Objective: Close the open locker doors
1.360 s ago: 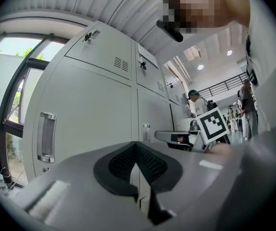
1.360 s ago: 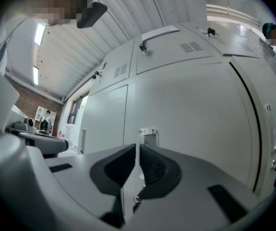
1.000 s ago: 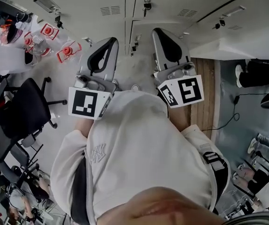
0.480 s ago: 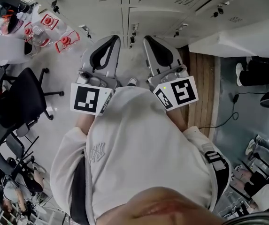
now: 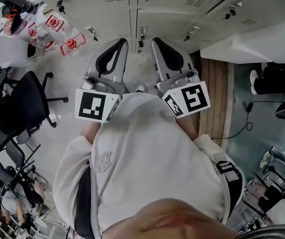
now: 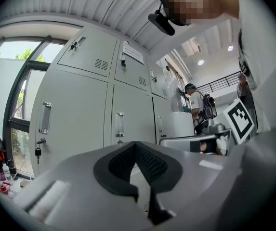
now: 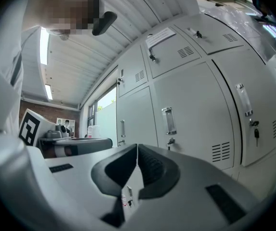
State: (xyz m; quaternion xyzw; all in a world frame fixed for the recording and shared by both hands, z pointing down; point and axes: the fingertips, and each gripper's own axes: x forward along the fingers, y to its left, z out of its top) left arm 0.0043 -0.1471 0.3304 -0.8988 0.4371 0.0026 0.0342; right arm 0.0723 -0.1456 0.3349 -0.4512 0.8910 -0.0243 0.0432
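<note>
because both tools point at closed locker fronts (image 5: 117, 4) while the pale panel that appears to be the open door (image 5: 261, 43) stands well off to the person's right, the main risk is judged to be a poor approach: a swing toward that panel could clip its free edge, or a hard shove could bounce it off the frame unlatched. the left gripper (image 5: 115, 45) has its jaws pressed together at the tips with nothing between them, and the right gripper (image 5: 161, 44) is likewise closed and empty, so a push would land on narrow tips that may slide on smooth metal. the office chair (image 5: 20, 113) and the floor cable (image 5: 234, 131) could catch a step. the panel's hinge and latch are not visible, neither gripper view shows it clearly, and the person's torso hides the floor below.
</note>
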